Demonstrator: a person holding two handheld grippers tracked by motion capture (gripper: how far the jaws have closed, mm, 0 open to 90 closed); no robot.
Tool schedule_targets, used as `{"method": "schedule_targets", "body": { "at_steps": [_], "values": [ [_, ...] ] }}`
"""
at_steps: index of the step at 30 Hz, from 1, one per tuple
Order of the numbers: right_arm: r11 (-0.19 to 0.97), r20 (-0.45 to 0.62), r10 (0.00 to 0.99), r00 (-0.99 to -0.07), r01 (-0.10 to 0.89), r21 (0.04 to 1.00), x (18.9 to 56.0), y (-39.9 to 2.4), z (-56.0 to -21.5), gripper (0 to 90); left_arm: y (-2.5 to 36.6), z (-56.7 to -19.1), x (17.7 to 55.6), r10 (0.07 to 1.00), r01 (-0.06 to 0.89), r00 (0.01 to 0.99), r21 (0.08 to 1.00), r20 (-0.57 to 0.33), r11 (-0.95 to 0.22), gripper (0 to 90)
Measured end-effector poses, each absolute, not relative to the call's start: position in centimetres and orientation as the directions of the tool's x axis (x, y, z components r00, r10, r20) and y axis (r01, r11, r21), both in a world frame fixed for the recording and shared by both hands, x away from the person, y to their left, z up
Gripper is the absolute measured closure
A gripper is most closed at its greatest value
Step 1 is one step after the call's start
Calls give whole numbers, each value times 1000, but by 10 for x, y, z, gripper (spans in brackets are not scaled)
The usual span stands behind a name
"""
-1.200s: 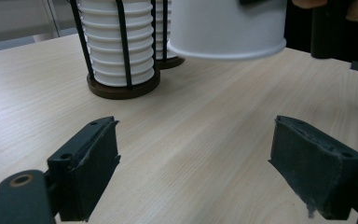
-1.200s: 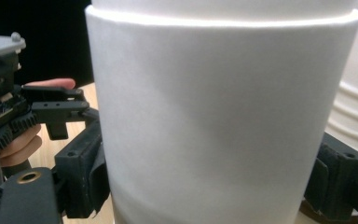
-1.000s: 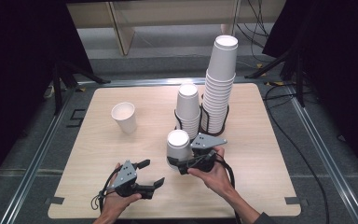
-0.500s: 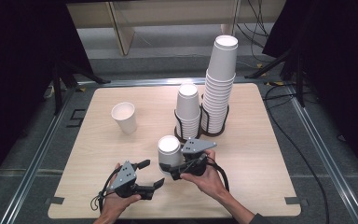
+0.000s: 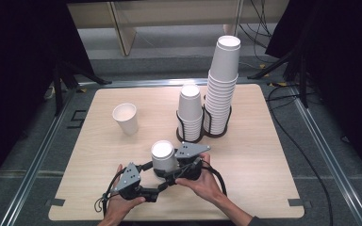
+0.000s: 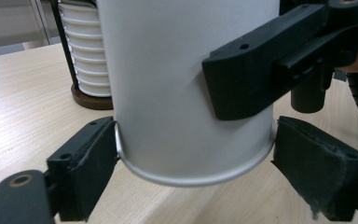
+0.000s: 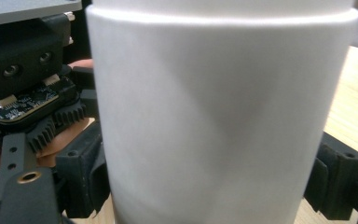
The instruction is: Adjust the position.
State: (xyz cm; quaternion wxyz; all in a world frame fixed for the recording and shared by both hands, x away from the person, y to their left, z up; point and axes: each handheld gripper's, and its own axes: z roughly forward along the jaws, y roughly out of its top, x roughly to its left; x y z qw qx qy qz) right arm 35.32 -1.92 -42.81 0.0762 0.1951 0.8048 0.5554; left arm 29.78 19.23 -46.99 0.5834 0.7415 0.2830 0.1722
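Right tongs (image 5: 162,165) grip inverted cup (image 5: 163,155); cup stacks (image 5: 217,94) behind.

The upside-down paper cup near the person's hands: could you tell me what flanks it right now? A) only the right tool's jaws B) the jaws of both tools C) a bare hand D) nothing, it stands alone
B: in the high view the inverted cup sits between the left tool and the right tool, and each gripper view shows black jaws on either side of its white wall.
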Motion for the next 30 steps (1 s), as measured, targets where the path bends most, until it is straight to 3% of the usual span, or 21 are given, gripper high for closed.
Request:
{"method": "schedule_targets", "body": {
  "at_steps": [13, 30],
  "values": [
    [280, 104, 351, -930, 210, 937, 346, -9, -428, 171, 192, -467, 298, 624, 233, 774, 964, -103, -131, 22],
    [244, 150, 300, -942, 228, 943, 337, -1, -426, 171, 192, -466, 298, 619, 235, 776, 966, -121, -106, 0]
  ]
}}
